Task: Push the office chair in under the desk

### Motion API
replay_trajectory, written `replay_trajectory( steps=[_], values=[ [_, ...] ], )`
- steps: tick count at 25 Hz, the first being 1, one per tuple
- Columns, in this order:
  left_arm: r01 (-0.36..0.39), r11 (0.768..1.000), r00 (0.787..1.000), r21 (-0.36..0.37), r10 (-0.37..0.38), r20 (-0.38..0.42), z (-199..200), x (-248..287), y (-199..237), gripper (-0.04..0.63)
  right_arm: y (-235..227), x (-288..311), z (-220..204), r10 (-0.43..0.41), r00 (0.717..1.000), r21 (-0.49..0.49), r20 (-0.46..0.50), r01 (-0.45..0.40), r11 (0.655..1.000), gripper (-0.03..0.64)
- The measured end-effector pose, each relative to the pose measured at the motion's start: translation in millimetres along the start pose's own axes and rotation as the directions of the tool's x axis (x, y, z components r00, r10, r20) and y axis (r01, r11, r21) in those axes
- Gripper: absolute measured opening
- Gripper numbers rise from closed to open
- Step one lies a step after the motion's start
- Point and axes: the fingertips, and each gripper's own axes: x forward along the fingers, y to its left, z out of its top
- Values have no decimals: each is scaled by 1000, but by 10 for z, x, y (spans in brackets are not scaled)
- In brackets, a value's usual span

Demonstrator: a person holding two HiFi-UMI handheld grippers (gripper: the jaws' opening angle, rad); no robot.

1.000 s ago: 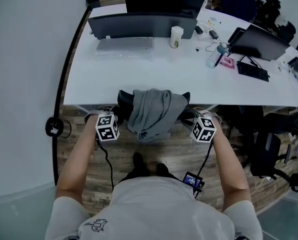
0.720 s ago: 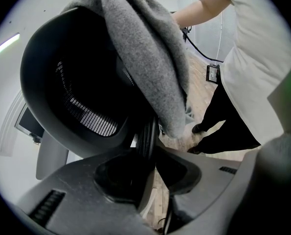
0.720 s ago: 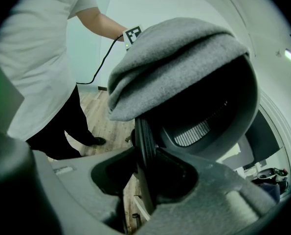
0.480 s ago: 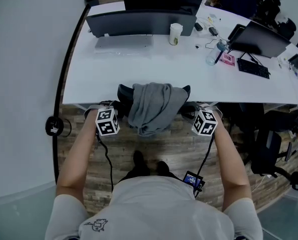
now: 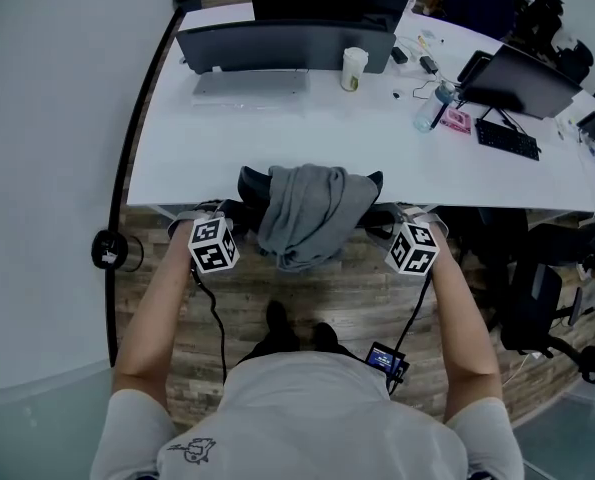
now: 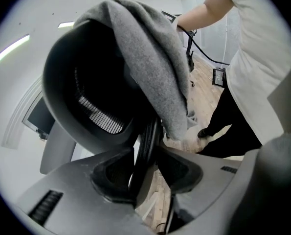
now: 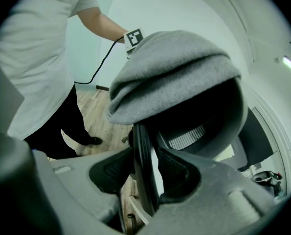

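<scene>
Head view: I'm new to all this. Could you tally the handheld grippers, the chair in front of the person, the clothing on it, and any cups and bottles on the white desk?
Grippers: 2, left gripper and right gripper, jaws just opening, chair-back edge between them
Office chair: 1
Grey garment: 1
Cup: 1
Bottle: 1
Total: 6

I saw a grey garment [image 5: 305, 213] hanging in loose folds above the wood-plank floor [image 5: 307, 298]. Further off, a paper cup [image 5: 353, 69] stood just beside the right end of a wide dark monitor [image 5: 282, 46], and a flat silver slab [image 5: 249, 83] lay in front of that screen. To the right, a clear bottle [image 5: 425, 116] stood just beside a pink object [image 5: 454, 121], near a black keyboard [image 5: 507, 138] and a tilted second monitor [image 5: 522, 83]. A spare black chair [image 5: 542, 313] sat low at the head view's right.
</scene>
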Motion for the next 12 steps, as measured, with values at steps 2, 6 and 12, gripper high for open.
replay_trajectory(
  steps=[2, 6, 12],
  values=[
    [-36, 999, 999, -41, 37, 39, 21, -141, 49, 149, -43, -111, 91, -36, 999, 30, 31, 35, 999, 155],
    [-134, 973, 968, -188, 169, 184, 175, -580, 184, 149, -127, -376, 347, -143, 984, 157, 110, 125, 980, 153],
    [-188, 904, 857, -385, 342, 385, 505, -1181, 126, 144, -58, -690, 707, -321, 929, 383, 185, 233, 894, 113]
  ],
)
